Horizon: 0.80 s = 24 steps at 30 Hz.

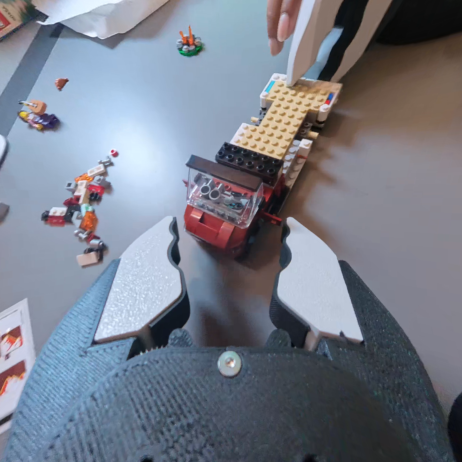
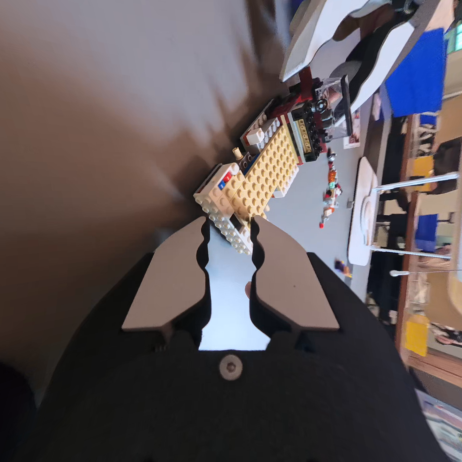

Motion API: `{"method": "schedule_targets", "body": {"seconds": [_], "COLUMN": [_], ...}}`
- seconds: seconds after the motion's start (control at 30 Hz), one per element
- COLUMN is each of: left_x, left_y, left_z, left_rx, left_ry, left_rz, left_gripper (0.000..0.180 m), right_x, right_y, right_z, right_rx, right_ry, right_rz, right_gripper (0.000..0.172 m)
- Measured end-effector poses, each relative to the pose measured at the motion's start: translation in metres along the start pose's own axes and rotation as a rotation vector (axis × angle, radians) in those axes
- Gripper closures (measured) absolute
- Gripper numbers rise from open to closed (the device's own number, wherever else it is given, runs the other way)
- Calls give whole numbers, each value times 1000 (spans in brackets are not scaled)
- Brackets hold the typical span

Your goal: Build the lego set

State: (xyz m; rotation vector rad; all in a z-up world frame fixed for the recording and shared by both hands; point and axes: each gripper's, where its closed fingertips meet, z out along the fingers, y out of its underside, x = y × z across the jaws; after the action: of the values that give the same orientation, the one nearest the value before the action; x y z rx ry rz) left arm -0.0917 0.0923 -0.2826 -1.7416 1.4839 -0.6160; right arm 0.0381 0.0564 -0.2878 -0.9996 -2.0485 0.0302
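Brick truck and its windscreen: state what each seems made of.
Brick truck: looks like hard moulded plastic, slightly glossy, judging by the rows of studs and crisp edges. Windscreen: apparently clear glossy plastic; the parts inside show through it.

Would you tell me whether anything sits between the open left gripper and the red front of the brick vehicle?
Nothing visible does: the left gripper is open just short of the brick vehicle, its red nose between the fingertips. Loose bricks lie off to the left.
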Motion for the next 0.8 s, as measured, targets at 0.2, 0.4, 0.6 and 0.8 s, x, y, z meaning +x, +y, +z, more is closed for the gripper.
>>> {"method": "schedule_targets", "body": {"seconds": [0.2,0.4,0.6,0.8], "left_x": [4,22,10,16], "left_y": [0,5,-2,-4], "left_z": [5,-9,-16,-16], "left_rx": [28,18,103,90], "left_ry": [18,81,28,26], "left_rz": [6,-4,-61,-47], "left_gripper": [104,108,120,131], "right_x": [-3,2,5,3], "right_y": [10,8,9,19], "right_z": [-12,-20,-7,2], "right_rx": [-15,-56,-90,-140], "right_ry": [-92,-176,-168,-211], "right_rz": [180,656,785,746], "right_gripper": [131,103,99,104]}}
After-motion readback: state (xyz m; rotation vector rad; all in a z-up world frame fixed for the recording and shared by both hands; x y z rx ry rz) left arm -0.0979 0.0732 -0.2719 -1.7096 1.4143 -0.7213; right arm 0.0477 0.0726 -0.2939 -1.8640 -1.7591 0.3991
